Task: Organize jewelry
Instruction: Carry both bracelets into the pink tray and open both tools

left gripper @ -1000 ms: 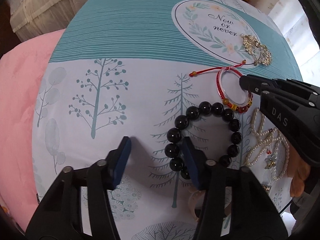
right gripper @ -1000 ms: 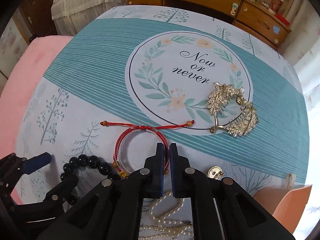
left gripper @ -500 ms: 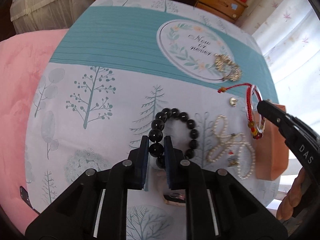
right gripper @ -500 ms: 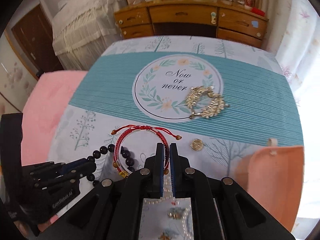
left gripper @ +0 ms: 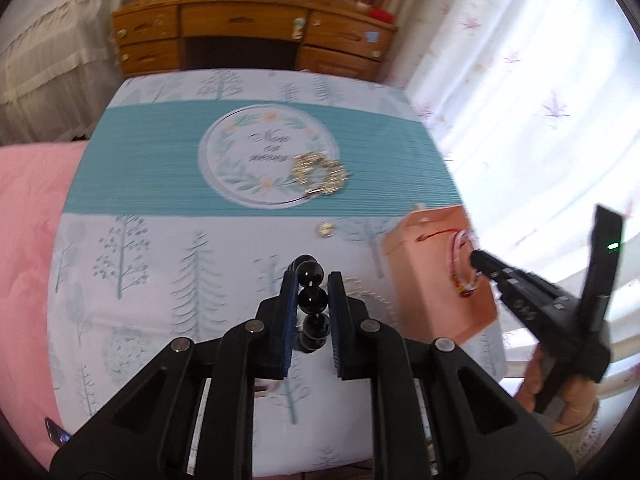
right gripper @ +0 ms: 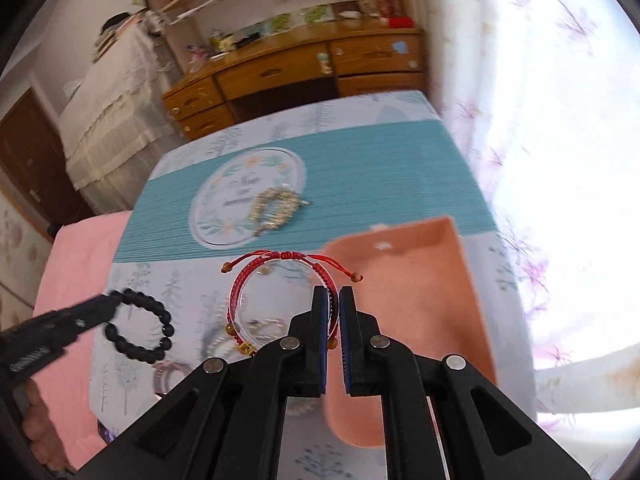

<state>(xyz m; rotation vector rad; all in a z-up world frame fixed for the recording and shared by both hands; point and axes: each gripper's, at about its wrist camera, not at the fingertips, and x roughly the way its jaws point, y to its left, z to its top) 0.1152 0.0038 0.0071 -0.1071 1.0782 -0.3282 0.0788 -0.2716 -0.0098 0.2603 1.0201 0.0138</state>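
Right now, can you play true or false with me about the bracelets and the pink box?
1. The left gripper holds the black bead bracelet. True.
2. The red cord bracelet is lying flat on the tablecloth. False: the right gripper has its fingers shut on it and holds it up in the air.
3. The gold hair comb is inside the pink box. False: it lies on the round "Now or never" print, away from the box.
4. A small gold piece sits on the cloth between the comb and the left gripper. True.
5. Both bracelets are lifted off the cloth. True.
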